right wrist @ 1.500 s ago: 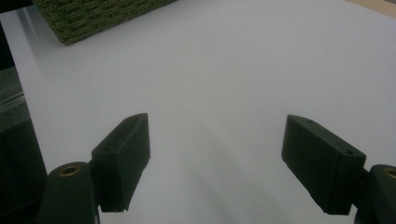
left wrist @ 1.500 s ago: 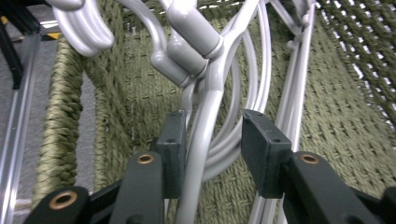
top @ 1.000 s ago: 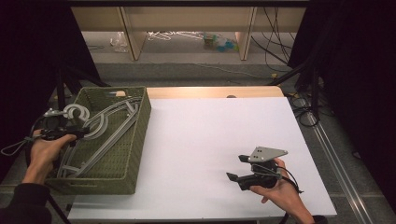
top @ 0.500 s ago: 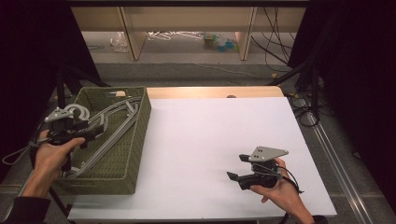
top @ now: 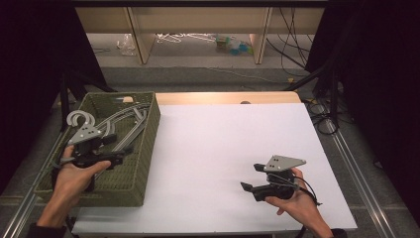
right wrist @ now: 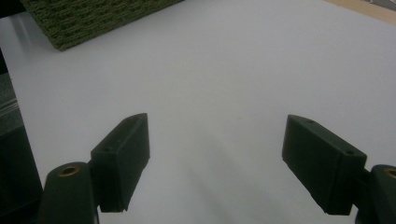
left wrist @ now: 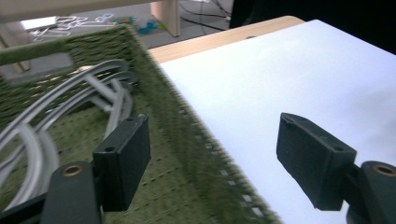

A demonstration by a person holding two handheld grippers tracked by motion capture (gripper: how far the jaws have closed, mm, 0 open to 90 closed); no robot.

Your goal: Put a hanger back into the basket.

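OK, high view: green woven basket sits at left of frame on the white table top, holding a pile of grey plastic hangers w/ one hook curling up at the basket's left rim. Left gripper is over the basket's middle, held by the left hand coming in from bottom left; grey three-cornered plate on top, jaws pointing toward frame right. Its jaws have just been opening and now stand spread wide, nothing between them.

Left gripper view: two black pads far apart at the bottom of frame, the left one over the basket's inside, the right one over the white top. Basket's right wall runs diagonally between them, from upper left down to bottom centre, not touched. Hangers lie in the left part of frame, in the basket, curved arms stacked side by side, apart from the pads. Bit blurry.

Right gripper rests low at lower right of high view, in the right hand, well apart from the basket, pointing toward frame left. Jaws spread, empty. Right gripper view: pads wide apart over bare white top, a corner of the basket at upper left, far from the pads.

Background: wooden shelf legs and cables on the floor at top of high view.
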